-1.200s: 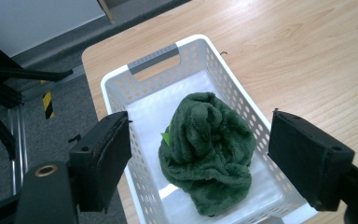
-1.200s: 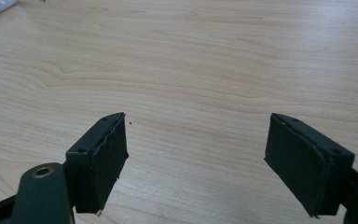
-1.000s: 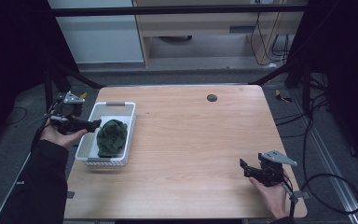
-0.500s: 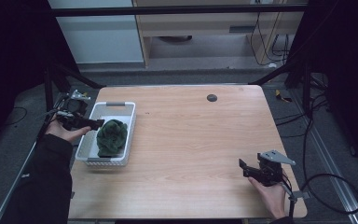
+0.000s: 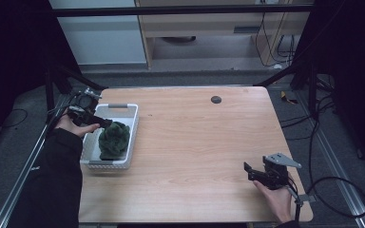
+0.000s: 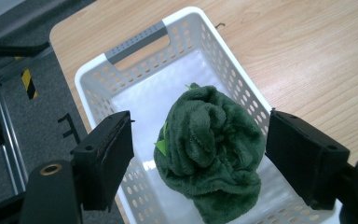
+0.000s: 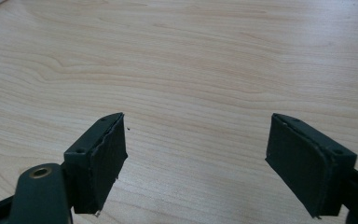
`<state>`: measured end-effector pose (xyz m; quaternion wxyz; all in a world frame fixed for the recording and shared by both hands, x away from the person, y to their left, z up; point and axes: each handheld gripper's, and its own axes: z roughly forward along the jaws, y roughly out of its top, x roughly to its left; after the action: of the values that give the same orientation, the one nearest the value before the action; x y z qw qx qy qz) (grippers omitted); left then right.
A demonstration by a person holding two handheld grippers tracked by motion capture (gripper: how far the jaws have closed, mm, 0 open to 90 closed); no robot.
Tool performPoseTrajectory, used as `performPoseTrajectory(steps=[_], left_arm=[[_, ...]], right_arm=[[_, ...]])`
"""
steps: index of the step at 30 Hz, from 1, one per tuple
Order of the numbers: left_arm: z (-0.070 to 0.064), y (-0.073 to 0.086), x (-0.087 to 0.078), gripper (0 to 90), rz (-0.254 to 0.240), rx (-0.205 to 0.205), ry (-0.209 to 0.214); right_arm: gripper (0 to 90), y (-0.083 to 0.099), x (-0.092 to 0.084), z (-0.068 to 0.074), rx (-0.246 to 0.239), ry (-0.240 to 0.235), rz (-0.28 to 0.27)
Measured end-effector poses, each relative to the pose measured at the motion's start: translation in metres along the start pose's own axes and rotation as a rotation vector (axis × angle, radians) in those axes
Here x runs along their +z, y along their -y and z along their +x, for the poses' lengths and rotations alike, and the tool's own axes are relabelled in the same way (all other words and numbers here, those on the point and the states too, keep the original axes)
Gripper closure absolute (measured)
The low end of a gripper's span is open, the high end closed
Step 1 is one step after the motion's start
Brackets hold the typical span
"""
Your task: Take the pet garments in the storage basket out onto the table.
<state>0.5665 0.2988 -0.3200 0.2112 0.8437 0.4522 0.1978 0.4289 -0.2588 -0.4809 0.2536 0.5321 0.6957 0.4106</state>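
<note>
bare tabletop (image 5: 195,142) right of basket (image 5: 132,133), walls hemming cloth (image 6: 209,149)

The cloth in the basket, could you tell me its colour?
Dark green cloth; clearest in the left gripper view.

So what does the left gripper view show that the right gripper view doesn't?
The left gripper view shows a white basket holding a crumpled green cloth, with the left gripper open above it and grey floor past the table edge. The right gripper view shows the right gripper open over bare wood. Both share the wooden table and a pair of black jaws spread wide, gripping nothing.
</note>
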Motion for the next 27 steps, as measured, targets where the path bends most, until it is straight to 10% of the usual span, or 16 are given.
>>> performPoseTrajectory(steps=[27], left_arm=[[0.005, 0.003, 0.049, 24.8, 0.147, 0.003, 0.032]], right_arm=[[19.1, 0.000, 0.001, -0.001, 0.009, 0.004, 0.006]])
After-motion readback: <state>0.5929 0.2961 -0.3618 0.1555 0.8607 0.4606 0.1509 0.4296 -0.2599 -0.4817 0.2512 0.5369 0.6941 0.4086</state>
